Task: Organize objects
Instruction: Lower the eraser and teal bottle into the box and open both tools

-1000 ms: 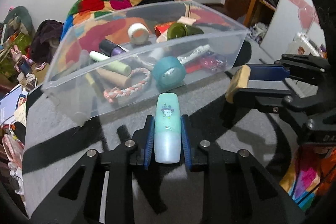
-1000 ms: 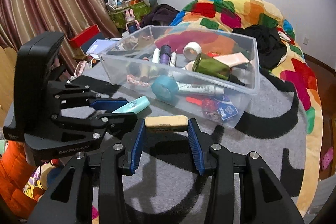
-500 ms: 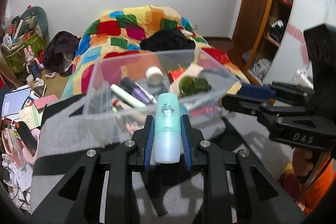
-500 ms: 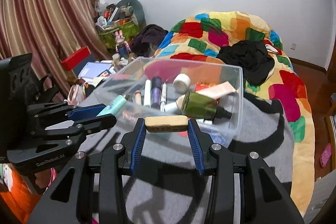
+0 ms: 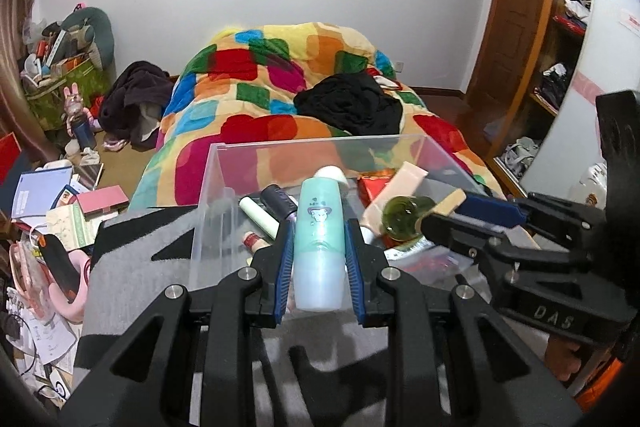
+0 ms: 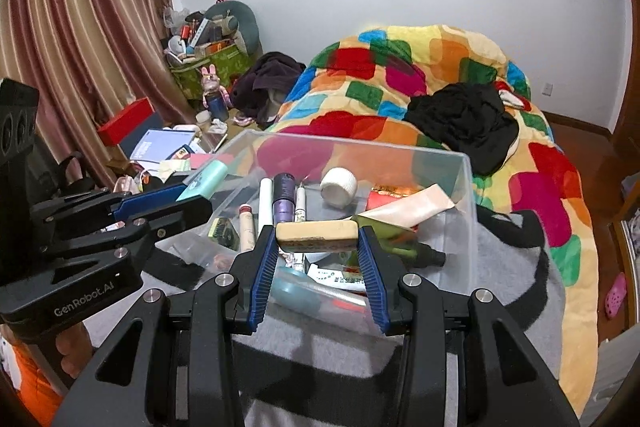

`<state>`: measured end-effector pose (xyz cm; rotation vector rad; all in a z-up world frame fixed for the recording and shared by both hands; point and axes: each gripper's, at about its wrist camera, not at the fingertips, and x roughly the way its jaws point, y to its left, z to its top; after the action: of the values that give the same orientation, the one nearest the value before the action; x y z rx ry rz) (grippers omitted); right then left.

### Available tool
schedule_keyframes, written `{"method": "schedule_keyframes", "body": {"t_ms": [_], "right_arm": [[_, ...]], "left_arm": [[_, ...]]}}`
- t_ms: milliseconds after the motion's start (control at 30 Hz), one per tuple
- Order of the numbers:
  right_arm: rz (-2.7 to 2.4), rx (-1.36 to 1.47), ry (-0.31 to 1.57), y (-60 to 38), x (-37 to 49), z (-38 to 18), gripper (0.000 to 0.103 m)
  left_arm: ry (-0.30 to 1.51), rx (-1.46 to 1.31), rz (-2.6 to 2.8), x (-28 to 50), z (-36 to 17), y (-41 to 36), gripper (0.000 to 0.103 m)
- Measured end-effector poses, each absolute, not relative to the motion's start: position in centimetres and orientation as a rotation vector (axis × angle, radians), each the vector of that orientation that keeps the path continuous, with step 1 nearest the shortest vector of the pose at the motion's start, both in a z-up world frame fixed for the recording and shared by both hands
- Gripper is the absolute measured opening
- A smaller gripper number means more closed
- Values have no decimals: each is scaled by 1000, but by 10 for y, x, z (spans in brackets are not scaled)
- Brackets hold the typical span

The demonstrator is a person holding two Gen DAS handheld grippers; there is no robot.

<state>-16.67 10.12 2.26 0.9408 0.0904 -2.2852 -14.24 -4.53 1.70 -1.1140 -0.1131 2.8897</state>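
Left claw (image 5: 316, 259) clamped on mint tube (image 5: 319, 243) mid-body, over clear bin (image 5: 320, 143) near edge; light, smooth plastic, slip-prone. Right claw (image 6: 318, 255) pinches beige eraser (image 6: 317, 235) endwise; stiff, grippy.

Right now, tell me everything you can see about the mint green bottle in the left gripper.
The mint green bottle is a small, smooth plastic cylinder with a rounded top, a cartoon figure printed on its upper half and a paler, translucent lower half. It lies lengthwise between the left gripper's blue fingers, which press both its sides, held above the clear bin's near edge.
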Motion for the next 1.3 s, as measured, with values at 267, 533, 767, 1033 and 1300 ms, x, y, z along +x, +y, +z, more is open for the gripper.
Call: {"method": "schedule_keyframes", "body": {"t_ms": [267, 533, 767, 1033, 1300], "right_arm": [[-2257, 1001, 126, 88, -175, 6, 38], [-2243, 999, 124, 92, -173, 10, 42], [-2245, 939, 124, 101, -158, 24, 44], [-2297, 837, 161, 116, -134, 41, 69], [-2330, 800, 152, 129, -122, 39, 83]], "left_arm": [[-191, -1196, 2860, -158, -2, -56, 25], [-184, -1154, 2851, -149, 4, -51, 25], [-176, -1074, 2881, -130, 18, -48, 43], [-120, -982, 2925, -107, 27, -38, 63], [-134, -906, 2955, -87, 25, -34, 79]]}}
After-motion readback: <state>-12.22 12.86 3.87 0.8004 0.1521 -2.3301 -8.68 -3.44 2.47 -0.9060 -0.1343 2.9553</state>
